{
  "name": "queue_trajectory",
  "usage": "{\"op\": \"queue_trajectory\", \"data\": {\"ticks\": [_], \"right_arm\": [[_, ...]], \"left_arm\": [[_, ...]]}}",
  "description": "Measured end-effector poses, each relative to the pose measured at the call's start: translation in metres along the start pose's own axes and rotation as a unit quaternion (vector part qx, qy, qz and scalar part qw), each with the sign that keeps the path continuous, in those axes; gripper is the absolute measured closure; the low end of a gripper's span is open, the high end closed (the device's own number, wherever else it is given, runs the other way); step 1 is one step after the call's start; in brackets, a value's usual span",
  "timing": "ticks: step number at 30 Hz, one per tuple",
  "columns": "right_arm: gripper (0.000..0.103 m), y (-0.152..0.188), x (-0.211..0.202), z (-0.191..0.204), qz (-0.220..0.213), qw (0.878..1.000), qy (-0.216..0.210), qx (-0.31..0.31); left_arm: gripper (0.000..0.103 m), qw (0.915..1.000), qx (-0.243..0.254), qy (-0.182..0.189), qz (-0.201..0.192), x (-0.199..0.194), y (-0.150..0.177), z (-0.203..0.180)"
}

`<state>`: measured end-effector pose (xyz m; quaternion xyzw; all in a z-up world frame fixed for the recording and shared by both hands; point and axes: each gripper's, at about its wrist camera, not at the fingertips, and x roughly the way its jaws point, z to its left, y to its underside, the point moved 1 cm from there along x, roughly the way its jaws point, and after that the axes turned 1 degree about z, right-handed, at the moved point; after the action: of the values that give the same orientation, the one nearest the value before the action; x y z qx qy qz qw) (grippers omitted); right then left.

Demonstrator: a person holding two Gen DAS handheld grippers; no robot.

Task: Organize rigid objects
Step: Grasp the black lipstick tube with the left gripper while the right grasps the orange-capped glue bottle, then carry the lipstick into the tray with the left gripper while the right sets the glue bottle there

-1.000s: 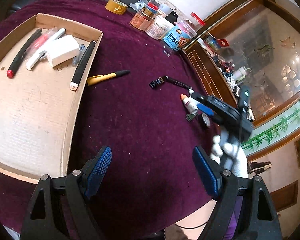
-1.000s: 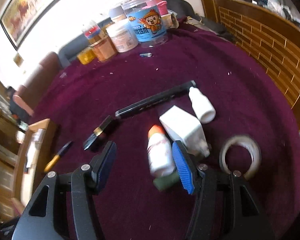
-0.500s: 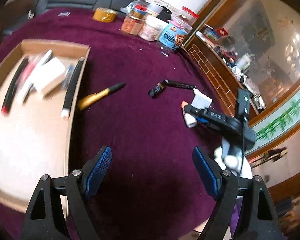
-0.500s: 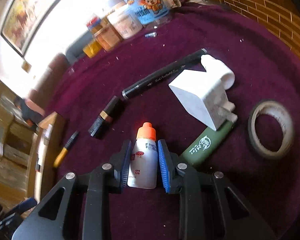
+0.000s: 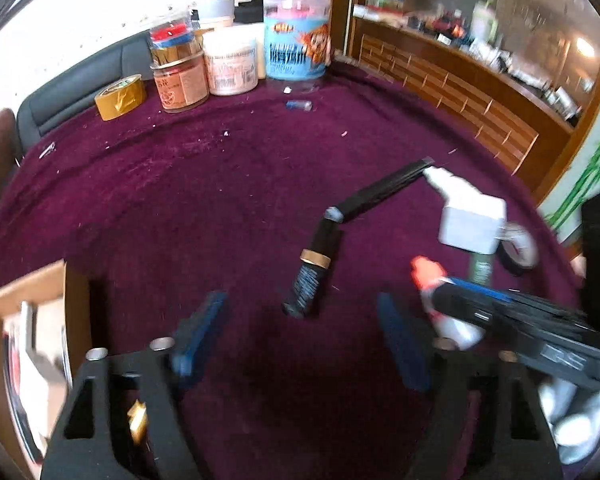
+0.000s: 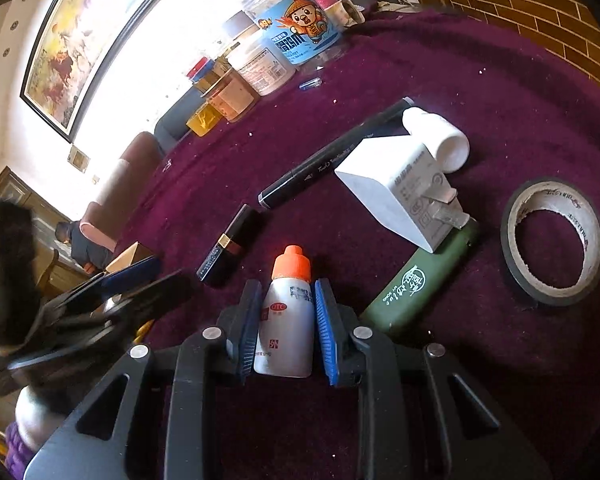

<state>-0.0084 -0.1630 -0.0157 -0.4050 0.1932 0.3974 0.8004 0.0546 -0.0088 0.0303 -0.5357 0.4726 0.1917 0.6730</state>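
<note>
Lifting straight up looks wisest: the right hand-held gripper [image 6: 286, 330] has its ribbed blue pads pressed on both flanks of the small white bottle [image 6: 286, 320], a smooth plastic squeeze body with an orange cap, lying on the fuzzy maroon worktop [image 6: 480, 92] beside a green lighter [image 6: 418, 286]. Light pressure should avoid squashing it. The left hand-held gripper [image 5: 300, 334] gapes wide, empty, above a black lipstick tube [image 5: 312, 270]; a cardboard box [image 5: 28, 292] sits at the left edge.

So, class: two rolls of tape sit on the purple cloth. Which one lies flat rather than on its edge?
The black-edged tape roll, lying flat beside the green lighter. The yellow tape roll stands tilted on its edge by the jars.
</note>
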Motion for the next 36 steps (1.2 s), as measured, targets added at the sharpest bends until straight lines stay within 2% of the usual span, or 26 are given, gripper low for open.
{"op": "queue_trajectory", "data": {"ticks": [1,8,12,14,15,16,19,24,30,33,36], "right_arm": [[0.080,0.000,0.000,-0.001,0.001,1.000,-0.003,0.002],[0.080,-0.001,0.003,-0.003,0.011,1.000,-0.020,0.008],[0.078,0.000,0.006,-0.001,0.018,0.999,-0.026,0.002],[0.078,0.000,0.009,0.001,0.027,0.999,-0.026,-0.001],[0.077,0.000,0.011,0.002,0.032,0.999,-0.026,-0.002],[0.077,0.000,0.011,0.002,0.030,0.999,-0.024,-0.004],[0.077,0.000,0.012,0.003,0.030,0.999,-0.023,-0.005],[0.073,0.002,0.011,0.008,0.027,0.999,-0.012,-0.022],[0.072,0.002,0.013,0.016,0.029,0.999,0.013,-0.044],[0.072,0.006,0.014,0.030,0.033,0.994,0.061,-0.081],[0.072,0.012,0.018,0.046,0.040,0.984,0.119,-0.124]], "left_arm": [[0.054,1.0000,0.006,0.000,0.008,0.007,-0.003,0.000],[0.054,0.9984,0.045,-0.014,0.030,0.040,-0.015,-0.014],[0.053,0.9995,0.024,-0.005,0.019,0.045,-0.019,-0.011],[0.065,0.9993,0.031,-0.001,0.018,0.043,-0.017,-0.013],[0.083,0.9993,0.033,0.001,0.019,0.040,-0.017,-0.015],[0.089,0.9992,0.034,0.000,0.023,0.038,-0.016,-0.017],[0.089,0.9993,0.026,0.000,0.026,0.030,-0.009,-0.017],[0.089,0.9998,-0.003,0.020,0.007,0.001,0.005,-0.006],[0.089,0.9960,-0.058,0.053,-0.044,-0.069,0.032,0.025],[0.089,0.9925,-0.086,0.057,-0.066,-0.102,0.054,0.050],[0.089,0.9895,-0.112,0.046,-0.080,-0.126,0.078,0.080]]}}
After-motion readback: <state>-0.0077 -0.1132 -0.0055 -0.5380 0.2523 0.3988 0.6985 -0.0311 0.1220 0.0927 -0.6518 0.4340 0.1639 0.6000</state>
